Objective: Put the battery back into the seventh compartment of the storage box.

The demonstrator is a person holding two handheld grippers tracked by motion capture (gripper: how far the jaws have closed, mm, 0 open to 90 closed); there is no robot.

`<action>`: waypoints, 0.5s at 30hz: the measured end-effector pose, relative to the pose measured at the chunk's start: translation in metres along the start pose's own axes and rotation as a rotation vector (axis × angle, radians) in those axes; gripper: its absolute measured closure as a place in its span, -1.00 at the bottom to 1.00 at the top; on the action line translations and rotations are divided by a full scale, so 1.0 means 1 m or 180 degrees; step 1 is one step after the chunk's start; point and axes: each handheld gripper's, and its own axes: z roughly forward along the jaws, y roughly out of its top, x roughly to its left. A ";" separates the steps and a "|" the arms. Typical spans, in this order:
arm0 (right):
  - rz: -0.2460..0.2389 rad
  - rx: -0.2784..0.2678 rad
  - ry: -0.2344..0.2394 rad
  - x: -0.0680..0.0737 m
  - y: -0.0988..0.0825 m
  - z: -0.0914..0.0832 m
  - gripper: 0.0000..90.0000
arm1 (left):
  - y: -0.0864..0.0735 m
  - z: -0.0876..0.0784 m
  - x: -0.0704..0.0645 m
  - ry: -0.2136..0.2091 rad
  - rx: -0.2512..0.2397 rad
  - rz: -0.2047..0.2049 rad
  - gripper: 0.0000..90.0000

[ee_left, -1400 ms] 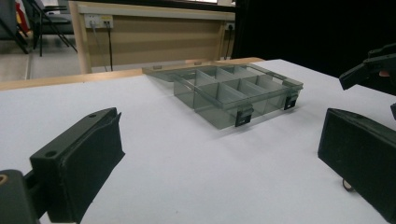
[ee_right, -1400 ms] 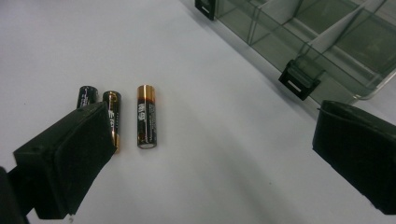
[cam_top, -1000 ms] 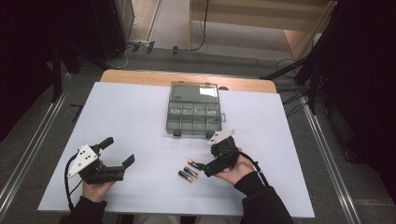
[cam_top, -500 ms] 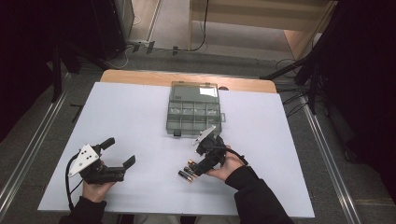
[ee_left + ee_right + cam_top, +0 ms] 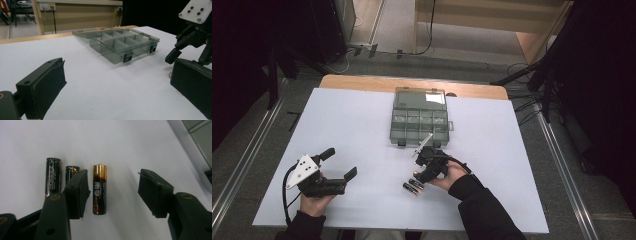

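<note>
A: How far along does this look to you?

B: Early. Three AA batteries lie on the white counter and the compartments of the clear organizer box look bare from above, so I'd judge that everything is left to load.

A: And the right hand-held gripper?

B: Over the batteries, just in front of the box. Its jaws have just been closing, with the gold-and-black battery between them, though neither pad presses on it: the left pad is close beside it, the right pad well apart. So it isn't gripped yet.

A: Which way does that battery lie?

B: Flat on the counter, with its long axis running along the jaws in the right gripper view and its gold end away from the camera. The two darker batteries lie beside it, parallel, one partly hidden behind the left pad.

A: The left hand-held gripper?

B: Resting near the counter's front-left, jaws wide apart, nothing between them.
</note>
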 end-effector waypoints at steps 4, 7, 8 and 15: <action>-0.0021 0.0070 0.0020 0.000 0.001 0.004 0.12 | 0.000 0.000 0.000 0.0001 -0.0008 -0.0004 -1.00; -0.0021 0.0114 0.0093 0.001 0.001 0.005 0.35 | 0.000 0.000 0.000 0.0005 -0.0012 -0.0002 -1.00; -0.0052 0.0120 0.0101 0.001 0.001 0.005 0.41 | -0.001 0.000 0.000 0.0004 -0.0016 -0.0006 -1.00; -0.0082 0.0189 0.0032 0.009 0.002 0.007 0.71 | -0.001 0.000 0.000 -0.0008 -0.0008 0.0003 -1.00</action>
